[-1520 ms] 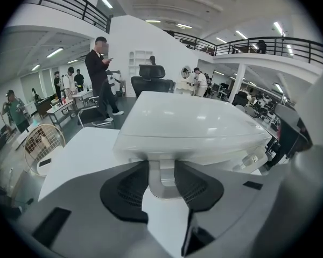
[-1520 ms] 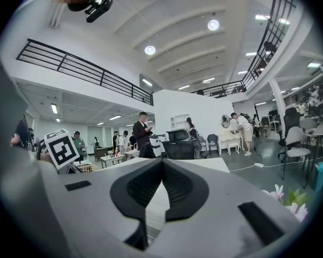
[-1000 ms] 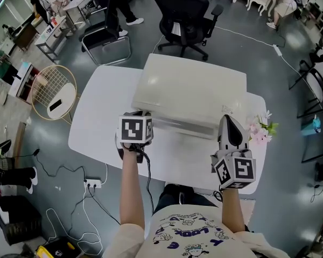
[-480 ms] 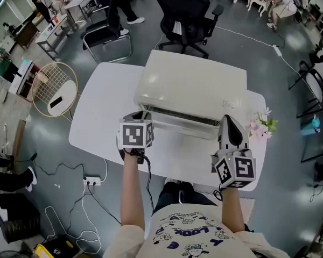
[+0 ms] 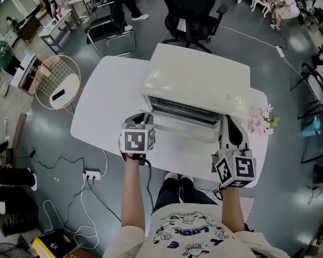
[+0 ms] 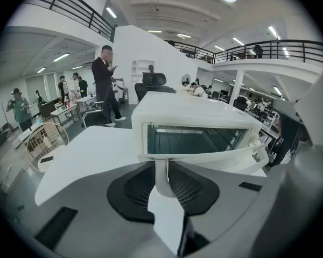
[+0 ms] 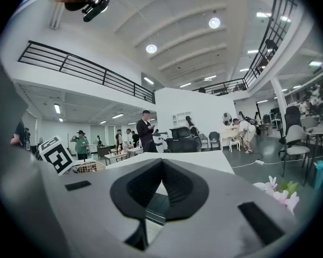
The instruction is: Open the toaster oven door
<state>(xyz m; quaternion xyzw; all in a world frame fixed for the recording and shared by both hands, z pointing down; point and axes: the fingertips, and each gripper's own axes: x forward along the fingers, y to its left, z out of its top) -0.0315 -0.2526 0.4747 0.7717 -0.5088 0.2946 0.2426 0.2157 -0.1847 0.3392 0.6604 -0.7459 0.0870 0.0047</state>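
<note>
White table (image 5: 97, 106): carries the toaster oven, with an office chair (image 5: 191, 7) on the floor beyond its far edge and a round wire-grid stand (image 5: 56, 82) off its left side.

Toaster oven (image 5: 199, 79): white, in the middle of the table, front facing the person. Its door (image 5: 185, 125) is swung down away from the front. The cavity and the wire rack (image 6: 194, 140) are exposed above it.

Door handle (image 6: 204, 156): a white bar along the door's free edge, carried on short white posts.

Left gripper (image 6: 161, 172): at the left end of the handle. Its jaws are narrowed onto the left post, with the dark pads pressing it from both sides. In the head view its marker cube sits just in front of the oven's left front corner.

Right gripper (image 7: 161, 168): the jaw tips meet and nothing is between them. It hovers at the oven's right front corner, pointing at it. Contact with the oven cannot be made out.

Pink flowers (image 5: 261, 127): on the table just right of the right gripper.
</note>
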